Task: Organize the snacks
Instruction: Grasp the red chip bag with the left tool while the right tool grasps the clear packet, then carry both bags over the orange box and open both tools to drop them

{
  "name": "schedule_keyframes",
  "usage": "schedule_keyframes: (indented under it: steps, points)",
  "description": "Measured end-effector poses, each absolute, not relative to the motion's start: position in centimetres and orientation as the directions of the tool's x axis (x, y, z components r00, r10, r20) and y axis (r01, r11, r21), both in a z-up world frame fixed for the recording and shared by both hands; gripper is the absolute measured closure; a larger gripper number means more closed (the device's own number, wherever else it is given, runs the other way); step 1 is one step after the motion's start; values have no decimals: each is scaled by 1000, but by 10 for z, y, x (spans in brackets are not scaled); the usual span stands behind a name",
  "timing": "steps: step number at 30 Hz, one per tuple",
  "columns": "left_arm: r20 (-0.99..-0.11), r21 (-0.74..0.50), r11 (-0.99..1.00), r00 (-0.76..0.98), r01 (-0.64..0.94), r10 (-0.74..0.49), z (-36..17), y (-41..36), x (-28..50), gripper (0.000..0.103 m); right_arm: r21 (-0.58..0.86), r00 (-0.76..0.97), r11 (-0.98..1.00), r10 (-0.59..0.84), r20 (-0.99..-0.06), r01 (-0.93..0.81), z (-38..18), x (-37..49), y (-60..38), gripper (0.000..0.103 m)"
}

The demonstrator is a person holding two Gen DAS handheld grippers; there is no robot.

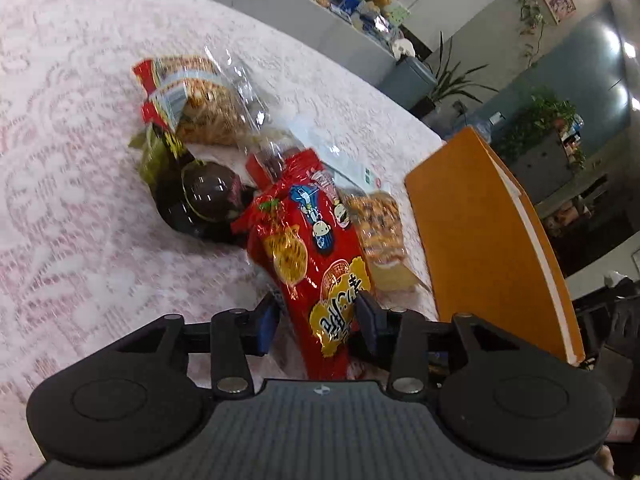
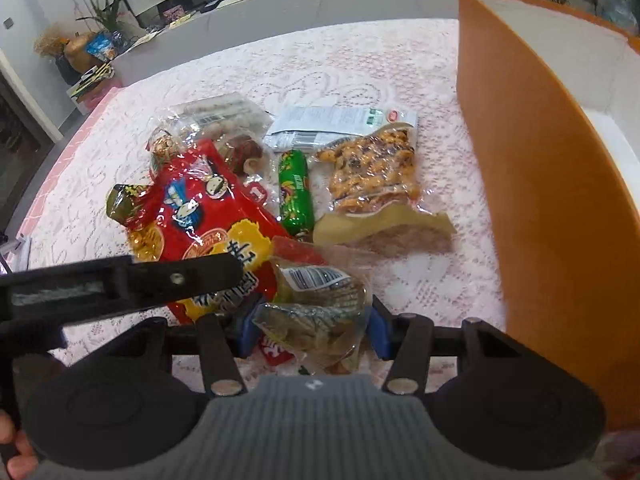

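Observation:
A pile of snack packets lies on the pink lace tablecloth (image 2: 400, 60). My left gripper (image 1: 318, 316) has its jaws around the near end of a red noodle-snack bag (image 1: 308, 248), touching it; that bag also shows in the right wrist view (image 2: 200, 216), with the left gripper's finger (image 2: 160, 280) lying over it. My right gripper (image 2: 310, 320) is shut on a clear packet of green pickled snack (image 2: 316, 304). An orange box (image 2: 560, 200) stands open to the right; it also shows in the left wrist view (image 1: 488, 240).
A green sausage stick (image 2: 295, 192), a vacuum pack of orange nuts (image 2: 372, 172), a white sachet (image 2: 332, 124) and clear packs of round snacks (image 2: 216, 120) lie in the pile. A dark round pack (image 1: 204, 204) lies at its left. Grey counters and plants stand behind.

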State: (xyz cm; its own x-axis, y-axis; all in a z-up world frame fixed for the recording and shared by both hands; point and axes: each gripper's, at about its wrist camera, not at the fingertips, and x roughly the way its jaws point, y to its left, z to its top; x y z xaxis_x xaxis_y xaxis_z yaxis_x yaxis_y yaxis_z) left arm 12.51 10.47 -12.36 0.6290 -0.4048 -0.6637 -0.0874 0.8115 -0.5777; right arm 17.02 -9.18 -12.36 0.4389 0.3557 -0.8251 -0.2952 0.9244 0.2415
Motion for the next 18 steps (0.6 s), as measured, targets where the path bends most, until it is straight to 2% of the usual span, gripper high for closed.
schedule_keyframes:
  steps: [4, 18]
  points:
    - [-641, -582, 808, 661, -87, -390, -120, 109, 123, 67, 225, 446, 925, 349, -824, -307, -123, 168, -89, 51]
    - [-614, -555, 827, 715, -90, -334, -99, 119, 104, 72, 243, 494, 918, 377, -784, -314, -103, 160, -101, 51]
